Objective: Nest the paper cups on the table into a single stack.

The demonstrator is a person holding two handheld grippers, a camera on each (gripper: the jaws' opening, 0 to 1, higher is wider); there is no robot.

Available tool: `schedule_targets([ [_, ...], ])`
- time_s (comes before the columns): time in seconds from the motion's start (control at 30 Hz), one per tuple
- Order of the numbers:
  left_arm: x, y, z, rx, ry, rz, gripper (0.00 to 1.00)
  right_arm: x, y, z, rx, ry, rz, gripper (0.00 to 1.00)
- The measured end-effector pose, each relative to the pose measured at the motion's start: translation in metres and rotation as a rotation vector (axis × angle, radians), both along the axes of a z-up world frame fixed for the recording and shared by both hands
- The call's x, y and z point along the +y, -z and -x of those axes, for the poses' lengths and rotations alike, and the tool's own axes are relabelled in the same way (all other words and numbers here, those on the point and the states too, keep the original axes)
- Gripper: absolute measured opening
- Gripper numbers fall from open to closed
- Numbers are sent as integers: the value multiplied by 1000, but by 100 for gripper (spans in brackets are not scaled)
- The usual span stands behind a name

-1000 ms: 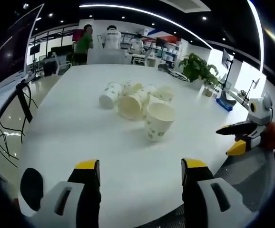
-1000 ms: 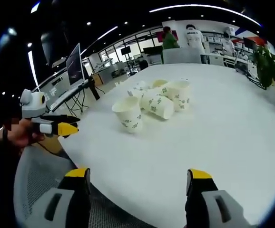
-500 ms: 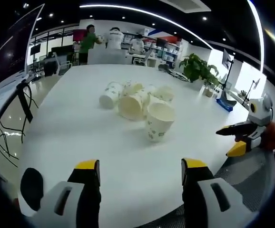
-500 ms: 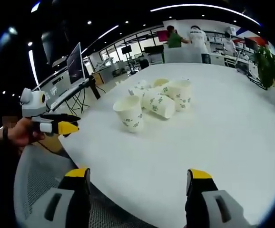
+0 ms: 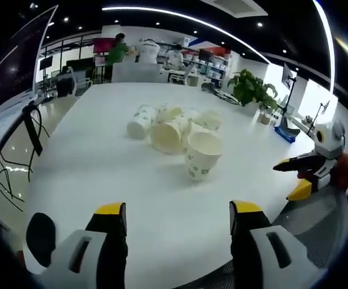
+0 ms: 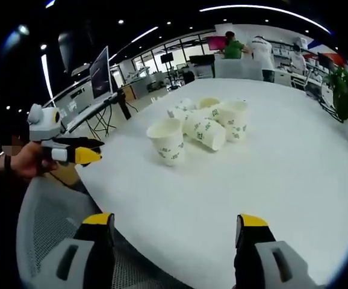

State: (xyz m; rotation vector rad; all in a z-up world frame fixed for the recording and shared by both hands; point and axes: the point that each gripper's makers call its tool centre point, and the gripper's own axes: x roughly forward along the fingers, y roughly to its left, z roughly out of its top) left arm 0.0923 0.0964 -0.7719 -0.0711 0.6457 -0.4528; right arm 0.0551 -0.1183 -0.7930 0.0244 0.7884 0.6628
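Several white paper cups with green print sit clustered mid-table. Nearest me one cup stands upright (image 5: pixel 203 155) (image 6: pixel 168 140). Behind it one cup lies on its side (image 5: pixel 171 133) (image 6: pixel 205 132), and another lies at the left (image 5: pixel 141 120). A further upright cup (image 6: pixel 234 119) stands at the back of the cluster. My left gripper (image 5: pixel 178 211) is open, well short of the cups, and holds nothing; it also shows at the left (image 6: pixel 71 153) in a hand. My right gripper (image 6: pixel 175 220) is open over the table's near edge, and shows at the right (image 5: pixel 306 174).
The white table (image 5: pixel 102 168) is long and round-edged. A grey mesh chair (image 6: pixel 47 223) sits below the near edge. A potted plant (image 5: pixel 249 87) stands at the far right, a monitor (image 6: pixel 102 72) and cables (image 5: pixel 17 150) at the left. People (image 5: pixel 120 51) stand far behind.
The right gripper view has shifted slightly, so its camera moved a little. The cups lie as before. The people at the back have walked to the right.
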Motion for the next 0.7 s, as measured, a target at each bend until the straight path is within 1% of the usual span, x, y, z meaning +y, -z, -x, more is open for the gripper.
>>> schedule_targets([
  [0.17,2,-1,-1,-3,-8,2,69,-4,0,-6,-3,8,4,83],
  [0.27,2,-1,-1,-2,-11,6,69,-7,-4,-13,-8,17,2,83],
  [0.5,3,0,-1,-5,-5,1,69,-14,-10,-31,-20,34,2,82],
  [0.7,5,-1,-2,-9,-17,9,69,-11,-16,-49,-29,31,9,82],
])
